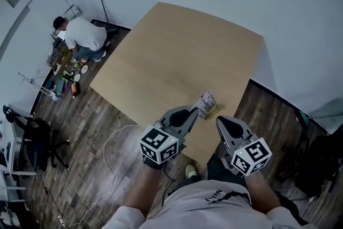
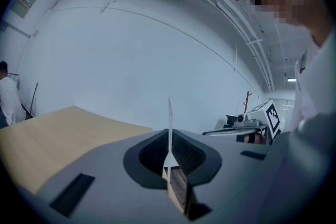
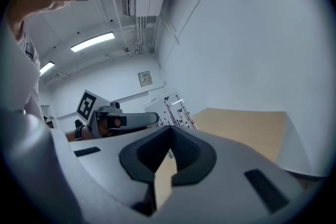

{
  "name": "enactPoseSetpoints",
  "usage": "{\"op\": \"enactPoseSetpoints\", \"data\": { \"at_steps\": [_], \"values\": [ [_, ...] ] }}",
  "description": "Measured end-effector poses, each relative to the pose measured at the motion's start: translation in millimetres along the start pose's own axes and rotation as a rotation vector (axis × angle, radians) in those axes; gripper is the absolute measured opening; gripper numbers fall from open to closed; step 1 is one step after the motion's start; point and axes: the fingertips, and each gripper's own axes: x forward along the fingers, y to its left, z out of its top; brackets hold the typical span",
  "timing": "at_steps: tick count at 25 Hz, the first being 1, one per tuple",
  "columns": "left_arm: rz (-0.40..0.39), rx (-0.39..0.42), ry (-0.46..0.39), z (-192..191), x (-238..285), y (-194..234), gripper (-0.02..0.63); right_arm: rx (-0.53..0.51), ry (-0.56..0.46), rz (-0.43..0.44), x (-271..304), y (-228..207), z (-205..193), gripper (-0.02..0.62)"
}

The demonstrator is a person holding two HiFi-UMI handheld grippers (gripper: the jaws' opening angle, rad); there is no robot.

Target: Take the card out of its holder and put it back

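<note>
The white printed card [image 1: 206, 101] stands near the table's front edge, with its yellowish wooden holder [image 1: 213, 111] at its lower edge. Whether the card sits in the slot I cannot tell. My left gripper [image 1: 195, 112] is shut on the card's near left edge. In the left gripper view the card [image 2: 169, 128] shows edge-on as a thin white line pinched between the jaws. My right gripper [image 1: 222, 122] hovers just right of the card, shut with nothing in it. From the right gripper view the card [image 3: 173, 107] shows behind the jaw tips, beside the left gripper [image 3: 131, 119].
The light wooden table [image 1: 177, 56] stretches away from me toward a white wall. A person in a white shirt [image 1: 83, 35] crouches by clutter on the floor at far left. A cable [image 1: 110, 158] lies on the dark plank floor.
</note>
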Motion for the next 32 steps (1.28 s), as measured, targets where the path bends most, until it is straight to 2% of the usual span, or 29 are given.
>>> {"op": "enactPoseSetpoints", "data": {
  "at_steps": [9, 15, 23, 32],
  "values": [
    [0.046, -0.005, -0.048, 28.8, -34.1, -7.3, 0.026, -0.047, -0.044, -0.015, -10.0, 22.0, 28.2, 0.012],
    [0.066, 0.043, -0.061, 41.0, -41.2, -12.4, 0.026, -0.059, -0.067, -0.023, -14.8, 25.5, 38.2, 0.013],
    [0.052, 0.027, -0.041, 33.2, -39.6, -12.0, 0.026, -0.061, -0.066, -0.031, -15.2, 29.2, 36.0, 0.013],
    [0.019, 0.013, -0.011, 19.3, -20.8, -10.7, 0.026, -0.038, -0.059, -0.055, -19.6, 13.2, 27.5, 0.012]
  ]
}}
